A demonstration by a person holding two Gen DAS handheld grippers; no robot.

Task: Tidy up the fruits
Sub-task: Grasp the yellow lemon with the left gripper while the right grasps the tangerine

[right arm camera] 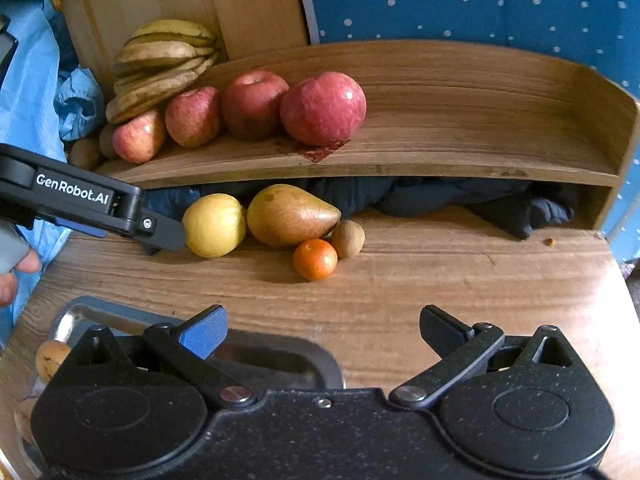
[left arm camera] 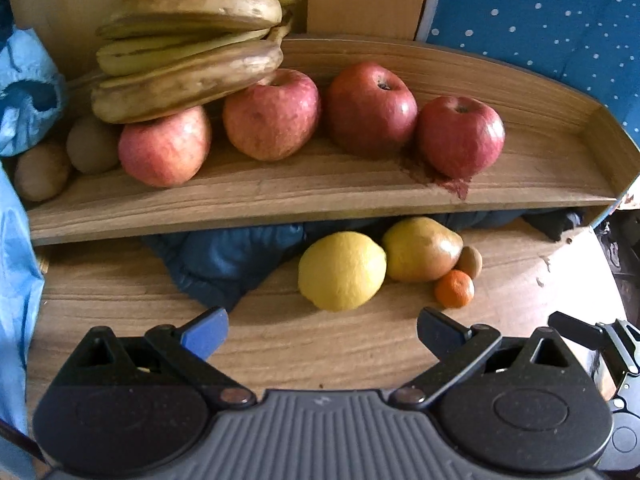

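On the desk under the wooden shelf (left arm camera: 320, 200) lie a lemon (left arm camera: 342, 270), a pear (left arm camera: 422, 249), a small orange (left arm camera: 455, 289) and a kiwi (left arm camera: 470, 261). My left gripper (left arm camera: 322, 330) is open just in front of the lemon, empty. Several red apples (left arm camera: 272, 114), a bunch of bananas (left arm camera: 192, 40) and two kiwis (left arm camera: 92, 144) sit on the shelf. My right gripper (right arm camera: 324, 330) is open and empty, farther back, over a metal tray (right arm camera: 280, 354). From the right wrist, the lemon (right arm camera: 214, 224), pear (right arm camera: 290, 214), orange (right arm camera: 315, 259) and kiwi (right arm camera: 348, 239) show, with the left gripper (right arm camera: 160, 232) beside the lemon.
Dark blue cloth (left arm camera: 224, 256) is stuffed under the shelf behind the fruit. Light blue plastic (left arm camera: 28, 92) hangs at the left. The shelf's right half (right arm camera: 480, 136) is bare wood. A yellowish fruit (right arm camera: 52, 358) lies in the tray. A hand (right arm camera: 16, 268) holds the left gripper.
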